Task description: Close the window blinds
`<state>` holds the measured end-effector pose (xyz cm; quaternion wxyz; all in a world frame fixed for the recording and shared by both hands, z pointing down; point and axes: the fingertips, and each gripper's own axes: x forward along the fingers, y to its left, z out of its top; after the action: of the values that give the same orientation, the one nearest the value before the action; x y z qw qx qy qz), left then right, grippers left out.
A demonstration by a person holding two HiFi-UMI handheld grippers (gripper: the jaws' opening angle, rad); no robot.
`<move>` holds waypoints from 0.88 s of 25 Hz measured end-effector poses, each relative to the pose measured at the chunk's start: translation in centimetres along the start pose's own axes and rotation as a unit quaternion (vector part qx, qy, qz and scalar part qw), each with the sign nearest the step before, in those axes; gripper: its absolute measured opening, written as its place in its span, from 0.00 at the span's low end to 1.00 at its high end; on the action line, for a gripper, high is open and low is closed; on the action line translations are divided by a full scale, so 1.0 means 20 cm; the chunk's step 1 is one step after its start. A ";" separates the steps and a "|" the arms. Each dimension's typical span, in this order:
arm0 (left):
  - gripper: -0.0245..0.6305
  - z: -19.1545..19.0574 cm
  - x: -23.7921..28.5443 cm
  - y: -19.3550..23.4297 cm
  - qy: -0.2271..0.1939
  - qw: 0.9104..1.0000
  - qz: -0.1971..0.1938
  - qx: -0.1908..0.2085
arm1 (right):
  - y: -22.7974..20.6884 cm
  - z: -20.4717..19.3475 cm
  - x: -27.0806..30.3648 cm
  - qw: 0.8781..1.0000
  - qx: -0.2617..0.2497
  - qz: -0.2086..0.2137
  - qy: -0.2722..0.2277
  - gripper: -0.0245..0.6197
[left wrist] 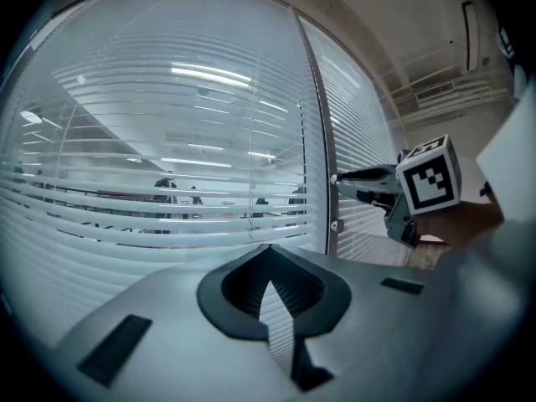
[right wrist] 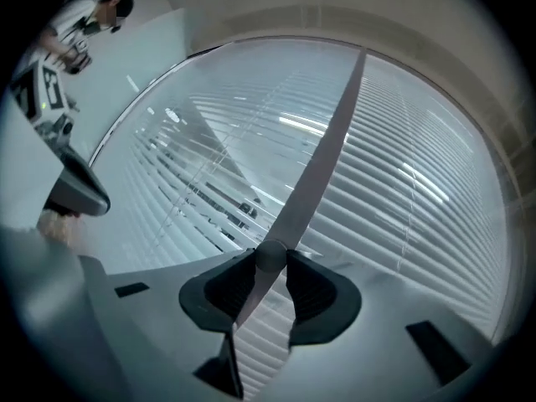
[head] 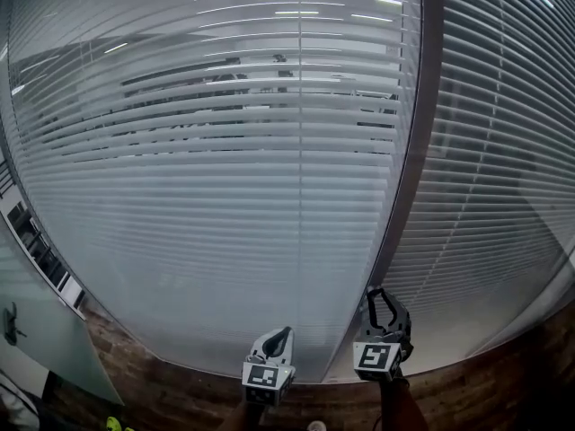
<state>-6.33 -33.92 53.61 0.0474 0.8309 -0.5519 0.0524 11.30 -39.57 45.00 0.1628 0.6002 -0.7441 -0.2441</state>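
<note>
White slatted blinds point(head: 225, 196) cover the big pane. Their slats are tilted partly open in the upper middle, where a room shows through. A grey upright frame post point(head: 409, 151) separates them from a second blind point(head: 503, 151) on the right. My right gripper point(head: 373, 293) reaches level to that post, and its jaws are shut on a small round knob point(right wrist: 270, 258) on the post point(right wrist: 327, 149). The right gripper point(left wrist: 337, 179) also shows with its tips at the post. My left gripper point(head: 286, 330) hovers just left of it, short of the blinds, shut and empty point(left wrist: 268, 249).
Wood-pattern floor point(head: 180, 393) runs below the window. A glass partition point(head: 36, 330) stands at the lower left. Figures point(left wrist: 165, 187) show through the open slats. A person point(right wrist: 75, 23) stands off to the left.
</note>
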 end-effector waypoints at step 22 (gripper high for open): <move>0.04 -0.02 0.02 -0.01 -0.028 0.999 -0.008 0.014 | 0.04 -0.02 -0.01 0.896 -0.441 0.046 0.008 0.23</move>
<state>-5.96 -34.15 54.04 0.0208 0.8371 -0.5454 0.0369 10.82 -39.37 45.75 0.4280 0.4339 -0.5857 -0.5343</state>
